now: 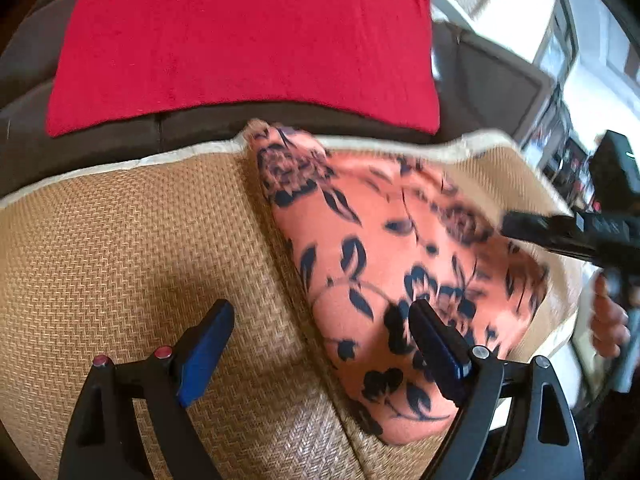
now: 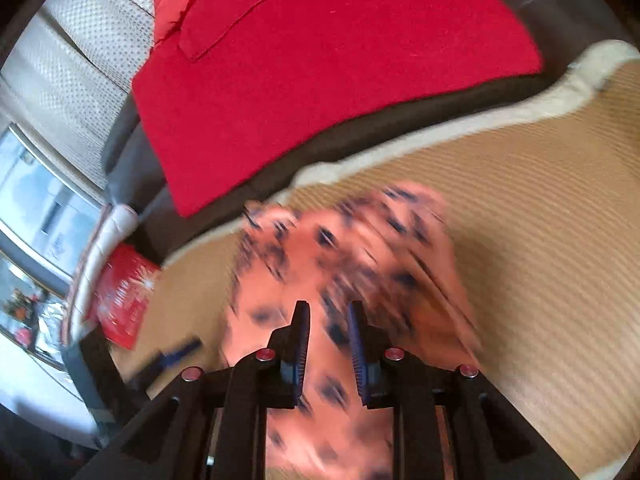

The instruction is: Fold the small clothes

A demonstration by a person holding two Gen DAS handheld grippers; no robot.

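We see the orange floral garment (image 1: pixel 384 248) lying on the woven mat (image 1: pixel 120 240); left tongs (image 1: pixel 320 344) wide open & empty; right tongs (image 2: pixel 329 332) narrowly apart w/ nothing pinched; risk: fast motion bunches the cloth, fold slips.

We have open woven mat (image 1: pixel 120 240) to the left of the orange flowered garment (image 1: pixel 384 248), bare from the pale trim down to our left gripper (image 1: pixel 320 332), whose jaws stand wide. The garment itself fills the middle and right of the mat. Our right gripper (image 1: pixel 560 232) reaches in over the garment's right edge, blocking that side. Beyond the mat, the red cloth (image 1: pixel 240 40) covers the brown cushion (image 1: pixel 200 128), leaving only a narrow dark strip.
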